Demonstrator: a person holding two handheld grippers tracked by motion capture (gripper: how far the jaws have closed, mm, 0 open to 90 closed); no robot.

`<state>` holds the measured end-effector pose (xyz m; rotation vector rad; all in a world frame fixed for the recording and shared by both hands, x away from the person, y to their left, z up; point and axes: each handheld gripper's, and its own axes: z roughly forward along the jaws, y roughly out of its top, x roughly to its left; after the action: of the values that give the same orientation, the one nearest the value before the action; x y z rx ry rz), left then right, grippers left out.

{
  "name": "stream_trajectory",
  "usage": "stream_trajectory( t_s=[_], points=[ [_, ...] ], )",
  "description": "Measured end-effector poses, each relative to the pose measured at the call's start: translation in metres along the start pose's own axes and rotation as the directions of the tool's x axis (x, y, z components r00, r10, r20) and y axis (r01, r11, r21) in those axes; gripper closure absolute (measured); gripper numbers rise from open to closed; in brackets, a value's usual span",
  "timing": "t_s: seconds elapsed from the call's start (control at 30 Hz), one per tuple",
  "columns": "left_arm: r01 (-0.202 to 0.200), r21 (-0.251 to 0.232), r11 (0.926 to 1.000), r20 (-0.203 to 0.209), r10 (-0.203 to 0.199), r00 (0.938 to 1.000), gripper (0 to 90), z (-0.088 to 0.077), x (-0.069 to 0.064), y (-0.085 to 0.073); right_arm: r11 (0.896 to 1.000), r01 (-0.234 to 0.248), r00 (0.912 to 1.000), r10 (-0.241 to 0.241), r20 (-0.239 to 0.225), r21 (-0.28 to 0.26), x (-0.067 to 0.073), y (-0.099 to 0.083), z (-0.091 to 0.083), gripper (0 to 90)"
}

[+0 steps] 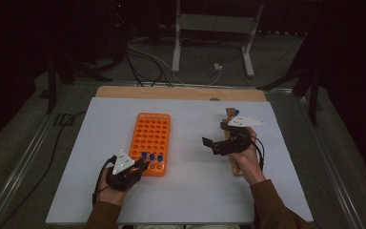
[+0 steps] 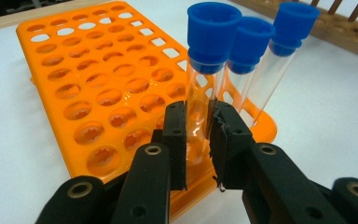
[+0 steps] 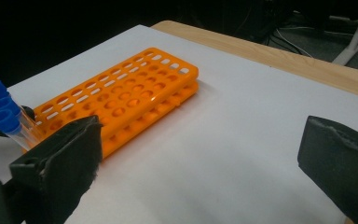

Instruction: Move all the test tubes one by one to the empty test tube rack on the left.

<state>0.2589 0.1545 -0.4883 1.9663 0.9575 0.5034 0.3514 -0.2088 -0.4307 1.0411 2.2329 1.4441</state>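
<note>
A person sits at a white table (image 1: 190, 191) with a hand-held gripper in each hand. The left gripper (image 2: 198, 135) is clamped on a clear tube (image 2: 200, 93) with a blue cap; the tube stands in the near corner of an orange rack (image 2: 88, 84), first in a row of three capped tubes. The right gripper (image 3: 200, 149) is released, its jaws wide apart over bare table, holding nothing, near a wooden rack (image 1: 232, 143) at the right.

Risks, as I judge them: the pads grip low on slippery plastic, so the tube could slip or tilt. Lifting at an angle could knock the neighbouring tubes (image 2: 265, 65) or drag the light rack along.

The tube's bottom is hidden behind the jaws. The wooden rack is mostly covered by the right hand. The room beyond is dark.
</note>
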Motion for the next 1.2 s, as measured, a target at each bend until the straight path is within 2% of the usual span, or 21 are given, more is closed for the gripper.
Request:
stream_trajectory(
  t_s=[0.13, 0.37, 0.47, 0.8, 1.03, 1.2],
  points=[
    [-0.013, 0.035, 0.9993, -0.007, 0.013, 0.9999, 78.2, 0.004, -0.002, -0.002, 1.0, -0.005, 1.0, 0.005, -0.001, 0.0, -0.001, -0.002, -0.001, 0.1],
    [0.008, 0.033, 0.9994, -0.001, -0.008, 1.0, 78.0, 0.003, 0.0, -0.002, 1.0, -0.008, 1.0, 0.008, 0.0, -0.005, -0.003, -0.003, -0.002, 0.1],
    [0.024, 0.027, 0.9993, 0.018, -0.024, 0.9996, 75.9, 0.003, 0.001, -0.003, 1.0, -0.009, 1.0, 0.009, 0.0, -0.005, -0.003, -0.003, -0.002, 0.1],
    [0.068, -0.045, 0.9967, 0.061, -0.065, 0.996, 55.6, -0.008, 0.01, -0.001, 1.0, -0.015, 0.9999, 0.015, 0.003, -0.006, -0.004, -0.003, -0.002, 0.0],
    [0.078, -0.082, 0.9935, 0.084, -0.071, 0.9939, 43.6, -0.014, 0.015, 0.001, 1.0, -0.017, 0.9998, 0.017, 0.003, -0.009, -0.005, -0.003, -0.003, 0.1],
    [0.088, -0.113, 0.9897, 0.088, -0.078, 0.993, 30.3, -0.018, 0.017, 0.003, 1.0, -0.017, 0.9998, 0.017, 0.005, -0.012, -0.006, -0.003, -0.004, 0.1]
  ],
)
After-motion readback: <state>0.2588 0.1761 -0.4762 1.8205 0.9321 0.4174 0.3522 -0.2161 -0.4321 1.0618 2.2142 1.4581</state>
